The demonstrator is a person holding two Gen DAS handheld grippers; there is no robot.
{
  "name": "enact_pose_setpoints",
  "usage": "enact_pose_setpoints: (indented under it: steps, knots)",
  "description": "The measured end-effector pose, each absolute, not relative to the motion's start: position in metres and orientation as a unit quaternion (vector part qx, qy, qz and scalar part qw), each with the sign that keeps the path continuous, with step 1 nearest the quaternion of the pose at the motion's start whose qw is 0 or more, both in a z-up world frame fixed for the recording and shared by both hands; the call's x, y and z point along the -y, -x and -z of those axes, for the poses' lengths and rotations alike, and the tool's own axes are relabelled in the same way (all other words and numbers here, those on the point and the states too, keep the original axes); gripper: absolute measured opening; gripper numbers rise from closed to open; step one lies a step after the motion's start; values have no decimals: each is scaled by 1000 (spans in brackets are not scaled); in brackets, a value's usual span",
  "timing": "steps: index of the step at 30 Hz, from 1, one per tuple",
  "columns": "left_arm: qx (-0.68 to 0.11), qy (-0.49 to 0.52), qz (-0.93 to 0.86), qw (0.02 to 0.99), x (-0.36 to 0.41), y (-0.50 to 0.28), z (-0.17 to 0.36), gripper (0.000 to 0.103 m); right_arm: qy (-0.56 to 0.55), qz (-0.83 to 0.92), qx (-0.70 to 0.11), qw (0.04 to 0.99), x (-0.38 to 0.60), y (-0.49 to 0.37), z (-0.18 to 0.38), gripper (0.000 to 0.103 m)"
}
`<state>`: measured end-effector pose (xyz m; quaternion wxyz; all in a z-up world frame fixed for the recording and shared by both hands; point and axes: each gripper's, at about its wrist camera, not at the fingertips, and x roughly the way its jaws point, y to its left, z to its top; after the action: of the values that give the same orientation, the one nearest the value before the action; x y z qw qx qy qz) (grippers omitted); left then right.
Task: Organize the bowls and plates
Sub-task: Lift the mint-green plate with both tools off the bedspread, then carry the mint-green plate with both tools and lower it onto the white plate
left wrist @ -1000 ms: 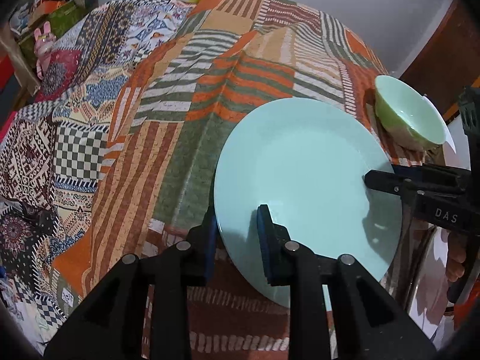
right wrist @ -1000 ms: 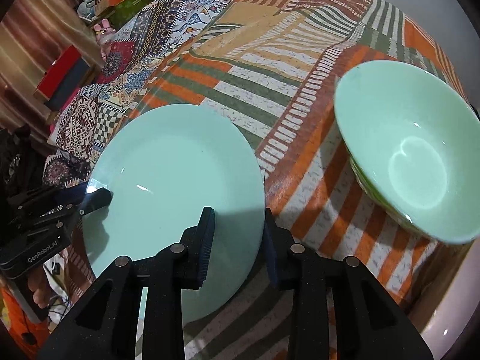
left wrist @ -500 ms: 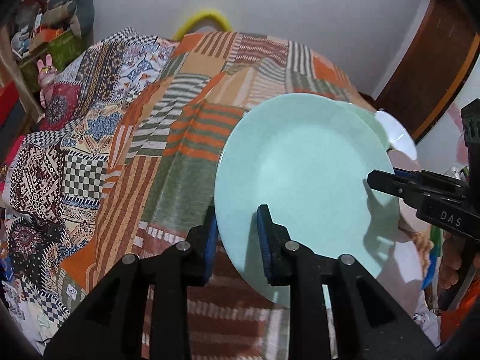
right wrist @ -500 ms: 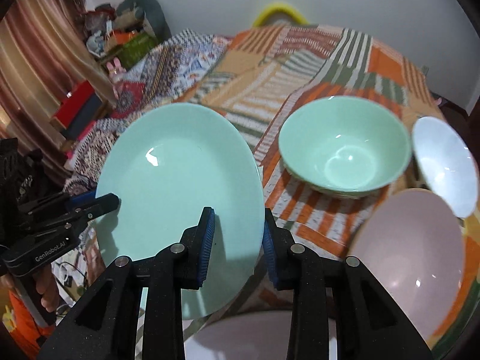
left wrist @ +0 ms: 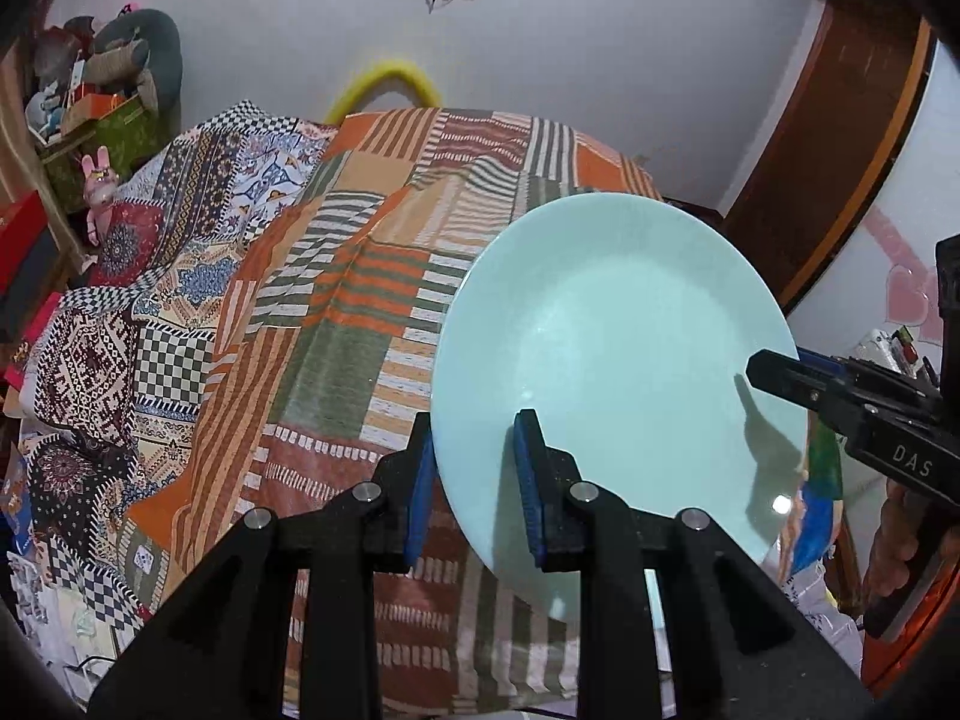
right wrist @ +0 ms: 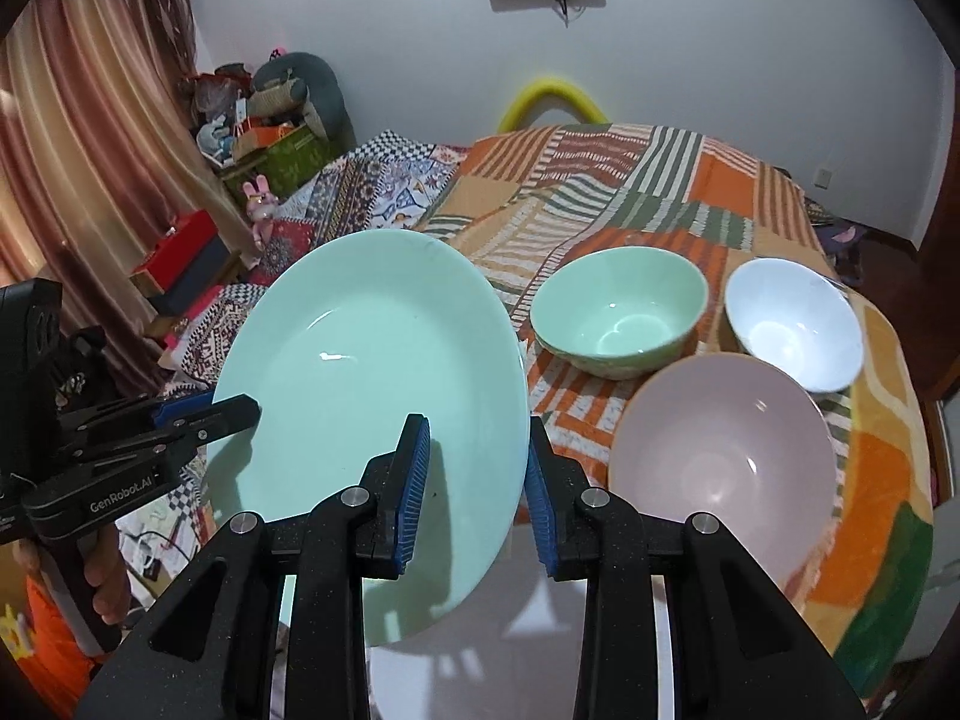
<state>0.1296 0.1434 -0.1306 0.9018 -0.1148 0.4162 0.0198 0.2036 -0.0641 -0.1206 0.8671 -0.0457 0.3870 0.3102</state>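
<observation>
A large mint green plate (left wrist: 618, 372) (right wrist: 372, 402) is held up in the air, tilted, by both grippers. My left gripper (left wrist: 474, 480) is shut on its left rim; it also shows in the right wrist view (right wrist: 234, 414). My right gripper (right wrist: 477, 480) is shut on the opposite rim; it also shows in the left wrist view (left wrist: 762, 369). On the table stand a green bowl (right wrist: 618, 318), a white bowl (right wrist: 792, 324) and a pink bowl (right wrist: 720, 468). A pale plate (right wrist: 516, 654) lies below my right gripper.
A patchwork cloth (right wrist: 630, 174) covers the table (left wrist: 360, 312). A yellow chair back (right wrist: 552, 96) stands at the far side. Boxes and toys (right wrist: 270, 138) are piled at the left wall. A wooden door frame (left wrist: 840, 144) is at the right.
Both grippers have lifted the green plate off the cloth and drawn it back and up. The views now take in more of the wall and the three bowls.
</observation>
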Motion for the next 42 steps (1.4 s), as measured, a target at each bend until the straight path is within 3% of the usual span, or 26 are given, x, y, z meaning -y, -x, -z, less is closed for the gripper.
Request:
enact_pose_setpoints:
  steps: [17, 42]
  knots:
    - [-417, 82, 0, 905, -90, -94, 123, 24, 7, -291, -388, 874, 116, -162, 129, 28]
    - [-496, 74, 20, 865, -56, -93, 179, 24, -29, -256, -444, 858, 148, -135, 177, 28]
